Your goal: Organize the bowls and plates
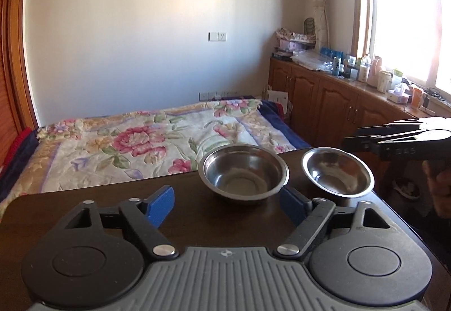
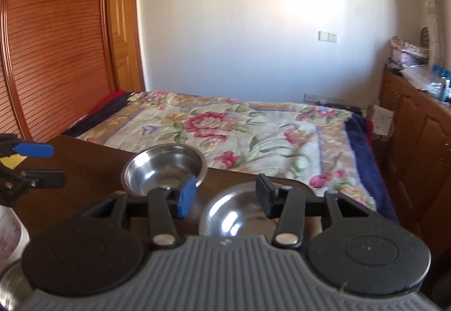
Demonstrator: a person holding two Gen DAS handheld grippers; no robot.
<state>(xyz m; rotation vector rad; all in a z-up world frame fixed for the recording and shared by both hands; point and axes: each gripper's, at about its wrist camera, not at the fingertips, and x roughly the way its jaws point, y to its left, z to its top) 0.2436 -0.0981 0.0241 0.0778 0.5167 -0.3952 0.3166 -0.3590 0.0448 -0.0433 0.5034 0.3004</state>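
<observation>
Left wrist view shows 2 steel bowls on the dark table [image 1: 70,215], near its far edge by the bed [image 1: 118,142]. The larger bowl [image 1: 243,174] sits flat; the smaller bowl [image 1: 338,173] stands just beside it to the right, apart from it and appearing tilted toward the camera, though I cannot tell whether it is lifted or only distorted by the lens. Set side by side like this, they look ready to be nested, the smaller into the larger.

The left hand-held gripper [image 1: 227,205] is released, its blue pads spread wide, holding nothing; its right pad lies just beside the larger bowl's near rim, and contact cannot be confirmed.

The right hand-held gripper [image 2: 225,194] is also spread and grasps nothing. In the right wrist view the smaller bowl [image 2: 234,213] sits low between the fingers, with the dark right finger over its far rim, which suggests an approach to pinch that rim. The larger bowl [image 2: 165,168] lies beyond, to the left.
</observation>
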